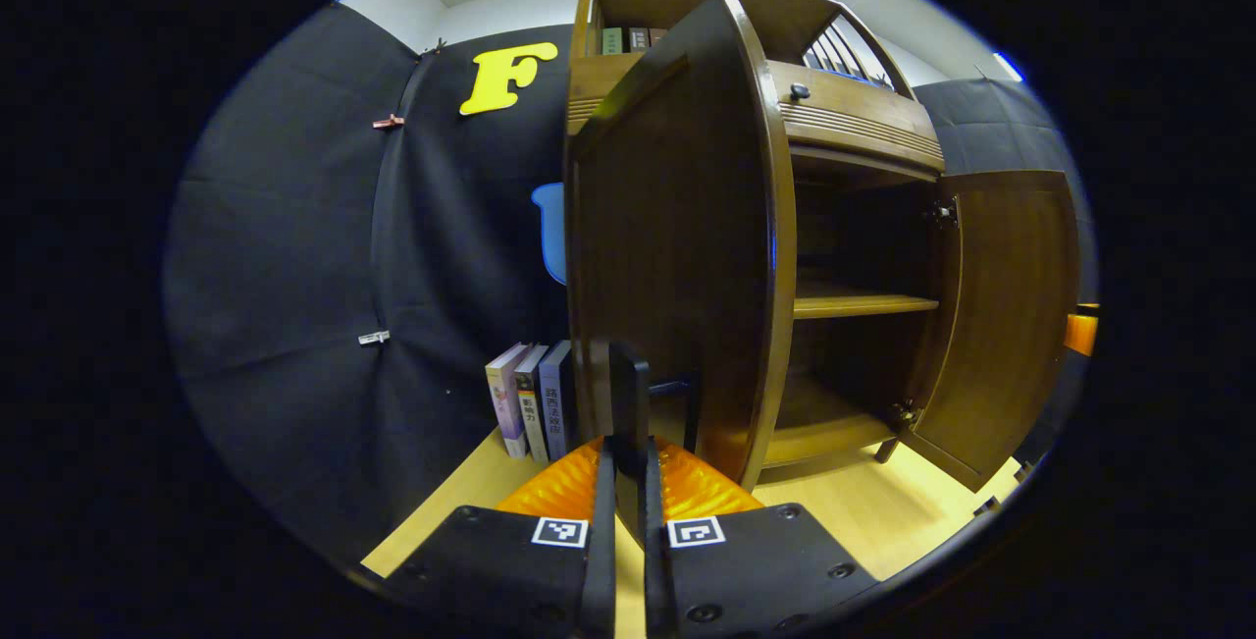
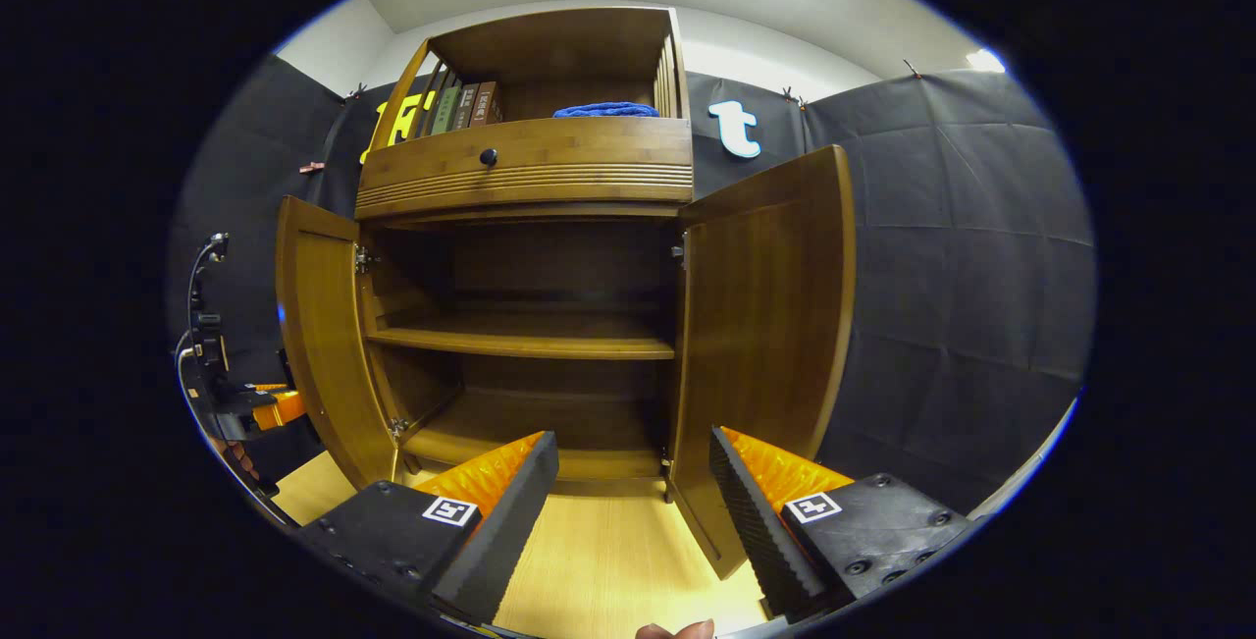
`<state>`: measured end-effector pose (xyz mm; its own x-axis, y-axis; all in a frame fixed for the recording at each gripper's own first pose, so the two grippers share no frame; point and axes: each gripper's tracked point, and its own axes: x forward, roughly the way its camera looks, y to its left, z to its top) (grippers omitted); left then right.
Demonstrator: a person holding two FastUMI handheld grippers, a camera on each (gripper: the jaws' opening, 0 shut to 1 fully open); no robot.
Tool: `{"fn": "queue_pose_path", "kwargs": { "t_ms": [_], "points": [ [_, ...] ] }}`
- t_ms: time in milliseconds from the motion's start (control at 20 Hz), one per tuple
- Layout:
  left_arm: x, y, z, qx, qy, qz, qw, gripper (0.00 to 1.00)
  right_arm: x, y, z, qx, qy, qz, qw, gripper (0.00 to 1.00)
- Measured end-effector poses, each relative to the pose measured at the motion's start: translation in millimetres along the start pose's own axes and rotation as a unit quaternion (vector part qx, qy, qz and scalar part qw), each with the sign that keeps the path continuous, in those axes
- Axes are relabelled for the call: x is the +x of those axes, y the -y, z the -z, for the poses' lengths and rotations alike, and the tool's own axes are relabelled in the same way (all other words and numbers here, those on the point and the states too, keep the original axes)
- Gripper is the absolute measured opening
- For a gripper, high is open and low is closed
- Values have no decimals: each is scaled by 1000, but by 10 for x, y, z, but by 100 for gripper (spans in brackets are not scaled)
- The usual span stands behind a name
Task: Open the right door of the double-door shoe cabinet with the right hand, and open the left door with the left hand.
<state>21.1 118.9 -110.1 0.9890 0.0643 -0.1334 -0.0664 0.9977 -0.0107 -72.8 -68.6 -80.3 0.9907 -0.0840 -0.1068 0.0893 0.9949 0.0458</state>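
Note:
The wooden shoe cabinet stands with both lower doors swung wide, and its inner shelf is bare. In the left gripper view the left door looms close, outer face toward me. My left gripper is shut on the door's dark upright handle. The right door hangs open farther off. In the right gripper view my right gripper is open, a short way back from the cabinet between the left door and the right door, touching neither. The left gripper shows by the left door's edge.
Above the doors sit a drawer with a dark knob and an open shelf holding books and a blue cloth. Three books stand on the light wooden floor beside the cabinet. Black cloth walls enclose the booth.

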Motion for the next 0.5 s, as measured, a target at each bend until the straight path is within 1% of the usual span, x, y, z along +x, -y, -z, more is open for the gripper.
{"fn": "queue_pose_path", "kwargs": {
  "t_ms": [50, 100, 150, 200, 250, 300, 350, 400, 450, 500],
  "points": [
    [-15, -89, -5, -1, 3, 0, 1000, 15, 10, -71, 12, 1, -1, -3, 1000, 96],
    [-48, -183, 11, -2, 5, 1, 1000, 13, 12, -148, 18, 0, -1, -7, 1000, 96],
    [-61, -269, 0, -4, 9, 3, 1000, 13, 15, -224, 37, -2, -2, -10, 1000, 98],
    [-90, -344, 0, -4, 12, 3, 1000, 11, 13, -304, 52, -3, -3, -14, 1000, 96],
    [-104, -430, -11, -2, 16, 1, 1000, 11, 18, -371, 51, -4, -3, -18, 1000, 96],
    [-116, -514, -6, -2, 17, -3, 1000, 11, 45, -444, 43, -5, -3, -24, 1000, 98],
    [-141, -612, -5, -3, 18, -7, 1000, 11, 62, -509, 39, -6, -3, -28, 1000, 96],
    [-138, -703, 5, -5, 18, -13, 1000, 8, 73, -572, 35, -6, -2, -32, 999, 100],
    [-128, -776, 11, -10, 17, -12, 1000, 7, 80, -617, 33, -7, -1, -35, 999, 96],
    [-134, -779, 1, -17, 17, -5, 1000, 6, 84, -662, 28, -6, 0, -39, 999, 96]
  ]
}}
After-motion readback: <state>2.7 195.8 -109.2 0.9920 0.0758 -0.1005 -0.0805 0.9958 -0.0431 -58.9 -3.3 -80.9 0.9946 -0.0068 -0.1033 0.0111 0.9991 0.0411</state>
